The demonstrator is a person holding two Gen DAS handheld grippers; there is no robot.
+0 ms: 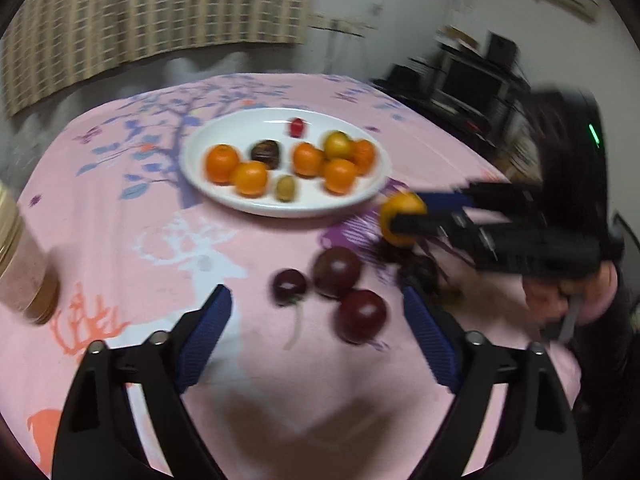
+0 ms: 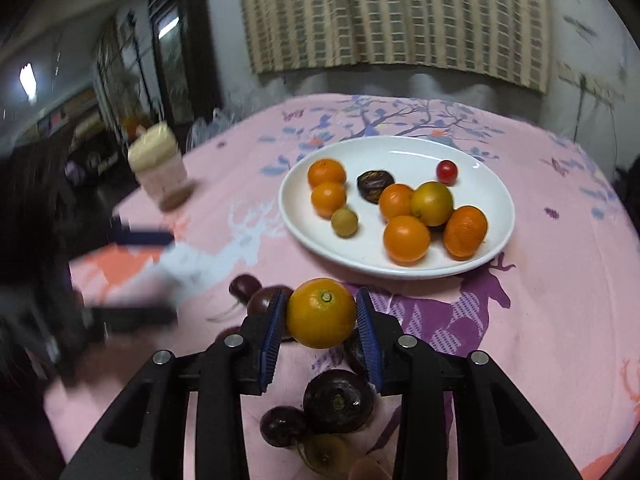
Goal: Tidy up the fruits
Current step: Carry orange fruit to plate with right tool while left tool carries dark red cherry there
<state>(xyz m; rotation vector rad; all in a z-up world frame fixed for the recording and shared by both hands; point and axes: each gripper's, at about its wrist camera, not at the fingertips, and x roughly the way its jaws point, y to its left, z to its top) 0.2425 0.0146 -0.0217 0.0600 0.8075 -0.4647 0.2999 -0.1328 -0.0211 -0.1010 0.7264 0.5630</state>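
Note:
A white plate (image 1: pixel 224 192) (image 2: pixel 292 216) on the pink tablecloth holds several oranges, a dark wrinkled fruit, a small green fruit and a red cherry tomato (image 2: pixel 446 171). My right gripper (image 2: pixel 322 314) is shut on an orange (image 2: pixel 321 313) and holds it above the cloth just short of the plate's near rim; it also shows in the left wrist view (image 1: pixel 404 216). Dark purple plums (image 1: pixel 336 272) (image 2: pixel 338 400) lie on the cloth. My left gripper (image 1: pixel 316 312) is open and empty, just short of three plums.
A jar (image 1: pixel 20 264) (image 2: pixel 160 168) with a pale lid stands on the cloth at the left. The round table drops away at its far edge. A checked curtain hangs behind. Shelves and furniture stand beyond the table.

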